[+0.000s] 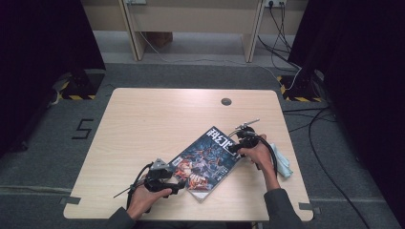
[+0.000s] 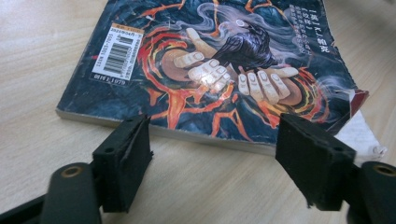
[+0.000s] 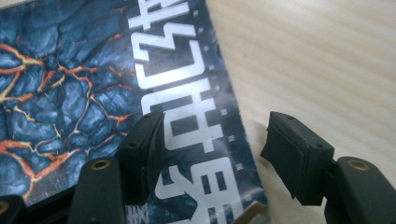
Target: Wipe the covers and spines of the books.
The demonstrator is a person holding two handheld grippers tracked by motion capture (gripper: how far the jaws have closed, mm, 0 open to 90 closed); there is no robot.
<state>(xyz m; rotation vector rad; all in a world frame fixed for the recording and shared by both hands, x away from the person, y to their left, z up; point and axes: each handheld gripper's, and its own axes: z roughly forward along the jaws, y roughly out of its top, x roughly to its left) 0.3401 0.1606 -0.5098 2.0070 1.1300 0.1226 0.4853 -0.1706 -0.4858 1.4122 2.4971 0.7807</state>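
Book (image 1: 206,162) lies flat and diagonal at the bench's (image 1: 143,129) near-right part; high view adds a pale blue cloth (image 1: 282,164) at the book's 3 o'clock. Left tool (image 2: 212,156) spread, nothing between, just short of the barcode-end edge; right tool (image 3: 212,149) spread, straddling the title-end edge without pinching. Bare wood from 9 to 12 o'clock; the book's lower corner sits near the front edge.

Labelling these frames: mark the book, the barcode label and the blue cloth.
book (image 1: 205,160), high view, middle of the cover.
barcode label (image 2: 117,52), left gripper view, on the black bars.
blue cloth (image 1: 283,163), high view, on the part right of the right hand.
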